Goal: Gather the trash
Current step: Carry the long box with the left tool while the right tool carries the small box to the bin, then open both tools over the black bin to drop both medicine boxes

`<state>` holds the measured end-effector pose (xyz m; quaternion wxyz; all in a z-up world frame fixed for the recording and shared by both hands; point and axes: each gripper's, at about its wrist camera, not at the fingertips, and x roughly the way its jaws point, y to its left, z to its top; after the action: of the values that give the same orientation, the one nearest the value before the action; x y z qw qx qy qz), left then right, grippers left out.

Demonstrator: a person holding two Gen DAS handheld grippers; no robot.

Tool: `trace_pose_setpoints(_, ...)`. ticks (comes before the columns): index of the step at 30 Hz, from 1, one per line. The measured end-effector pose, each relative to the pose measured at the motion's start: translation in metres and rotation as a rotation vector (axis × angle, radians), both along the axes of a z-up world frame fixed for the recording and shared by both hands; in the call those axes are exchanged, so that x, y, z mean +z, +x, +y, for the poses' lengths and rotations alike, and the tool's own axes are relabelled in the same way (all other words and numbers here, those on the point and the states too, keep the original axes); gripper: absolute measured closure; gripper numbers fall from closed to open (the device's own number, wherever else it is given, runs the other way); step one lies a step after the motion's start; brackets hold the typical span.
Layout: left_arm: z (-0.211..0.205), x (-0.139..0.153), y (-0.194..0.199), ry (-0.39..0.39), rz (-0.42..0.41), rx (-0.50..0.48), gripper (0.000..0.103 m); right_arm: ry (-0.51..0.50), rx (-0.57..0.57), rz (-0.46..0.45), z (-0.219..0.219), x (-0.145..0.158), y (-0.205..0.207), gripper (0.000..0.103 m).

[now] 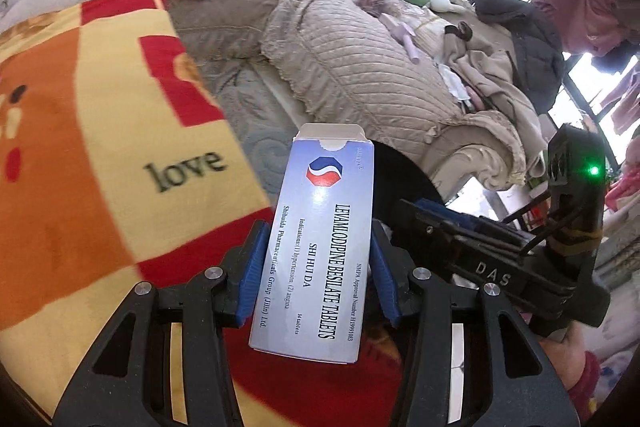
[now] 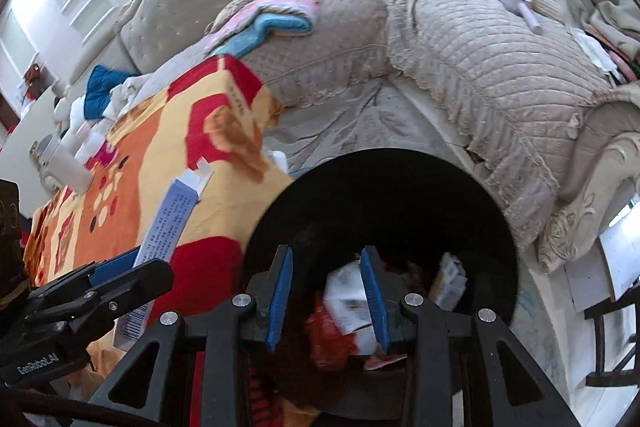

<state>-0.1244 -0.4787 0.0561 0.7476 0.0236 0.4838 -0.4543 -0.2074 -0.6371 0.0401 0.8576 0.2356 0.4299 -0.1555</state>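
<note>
The left tool point(image 1: 318, 259) points forward and downward, its two blue pads point(image 1: 252, 275) closed against the long sides of a tablet box point(image 1: 316, 247) that stands up between them. The right tool point(image 2: 328, 291) also tilts downward, with its blue pads point(image 2: 280, 299) set apart and nothing pressed between them. In the left wrist view the right tool's black body lies just to the right, with part of a hand point(image 1: 568, 351) and a red sleeve cuff point(image 1: 586, 379) beneath it.

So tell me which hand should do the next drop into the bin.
Left. The left gripper holds the medicine box; the right gripper is empty above the black bin.
</note>
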Motion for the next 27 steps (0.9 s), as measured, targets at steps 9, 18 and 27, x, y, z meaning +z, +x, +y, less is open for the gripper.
trace_pose_setpoints(9,-0.008,0.004,-0.008,-0.022,-0.029,-0.015,0.033,-0.017,-0.042,-0.032,-0.007,0.005,-0.022,0.041)
trace_pose_setpoints(18,0.021,0.029,-0.023,-0.007,-0.189,0.053,0.033,-0.132,-0.043,-0.116,0.019,0.036,-0.033,0.041)
trace_pose_setpoints(27,0.046,0.051,-0.034,-0.015,-0.304,0.114,0.033,-0.228,-0.059,-0.207,0.044,0.065,-0.043,0.034)
